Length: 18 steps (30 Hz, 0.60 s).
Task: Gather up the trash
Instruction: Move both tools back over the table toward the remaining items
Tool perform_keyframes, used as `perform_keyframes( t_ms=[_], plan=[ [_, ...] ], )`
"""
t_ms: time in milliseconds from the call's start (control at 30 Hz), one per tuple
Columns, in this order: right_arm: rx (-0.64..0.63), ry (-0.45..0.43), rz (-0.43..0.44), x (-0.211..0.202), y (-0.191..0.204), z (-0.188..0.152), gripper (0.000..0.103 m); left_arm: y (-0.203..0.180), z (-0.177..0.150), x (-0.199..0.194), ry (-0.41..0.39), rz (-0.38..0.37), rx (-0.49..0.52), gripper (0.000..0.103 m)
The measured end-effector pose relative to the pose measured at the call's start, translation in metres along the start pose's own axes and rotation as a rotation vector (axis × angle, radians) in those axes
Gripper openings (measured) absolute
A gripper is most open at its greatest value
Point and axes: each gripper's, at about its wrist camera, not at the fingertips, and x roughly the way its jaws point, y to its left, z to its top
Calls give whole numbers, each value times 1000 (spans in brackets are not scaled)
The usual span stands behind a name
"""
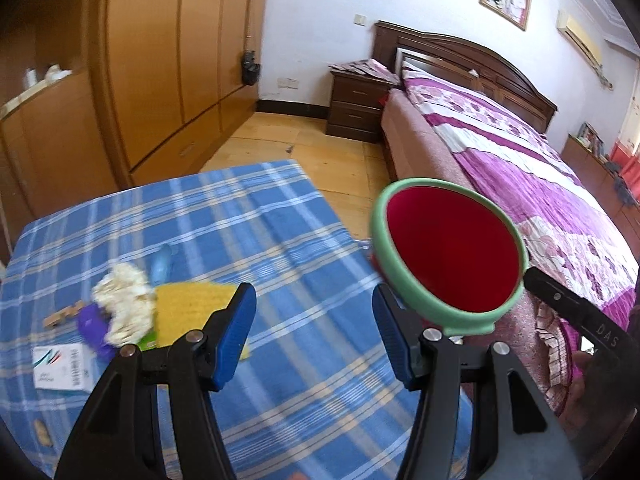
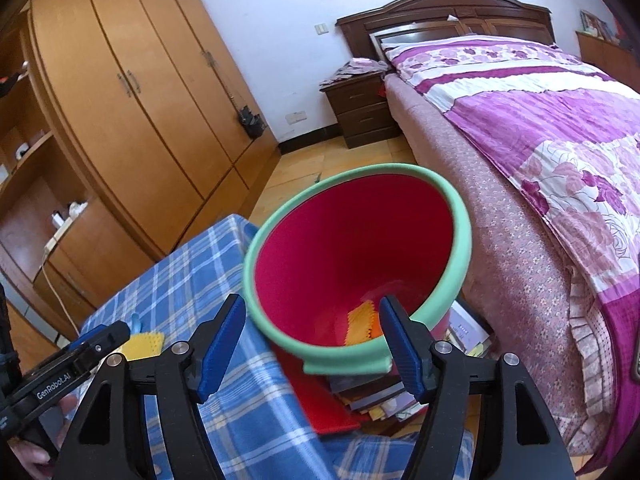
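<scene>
A red bin with a green rim [image 1: 448, 252] stands off the table's right edge; it also shows in the right wrist view [image 2: 352, 264], with yellow and orange scraps [image 2: 362, 322] at its bottom. On the blue plaid table [image 1: 280, 240] lie a crumpled white tissue [image 1: 126, 304], a yellow cloth [image 1: 188, 308], a purple piece [image 1: 94, 330], a blue wrapper [image 1: 162, 264] and a white card [image 1: 62, 366]. My left gripper [image 1: 314, 336] is open and empty above the table. My right gripper [image 2: 312, 340] is open, its jaws on either side of the bin's near rim.
A bed with a purple floral quilt [image 2: 540, 128] stands to the right. A wooden wardrobe [image 2: 132, 92] fills the left wall. A dark nightstand [image 1: 358, 104] is at the back. Stacked books [image 2: 372, 396] lie on the floor under the bin.
</scene>
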Motion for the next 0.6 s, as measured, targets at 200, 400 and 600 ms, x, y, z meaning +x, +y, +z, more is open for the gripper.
perform_keyframes(
  t_ms=[200, 400, 600],
  plan=[
    [-33, 18, 25, -4, 24, -11, 77, 35, -16, -19, -7, 69, -50, 64],
    [-81, 40, 50, -4, 51, -24, 79, 70, -32, -38, -33, 166, -100, 72],
    [-130, 70, 73, 1, 76, -38, 80, 105, -46, -52, -66, 263, -129, 87]
  ],
)
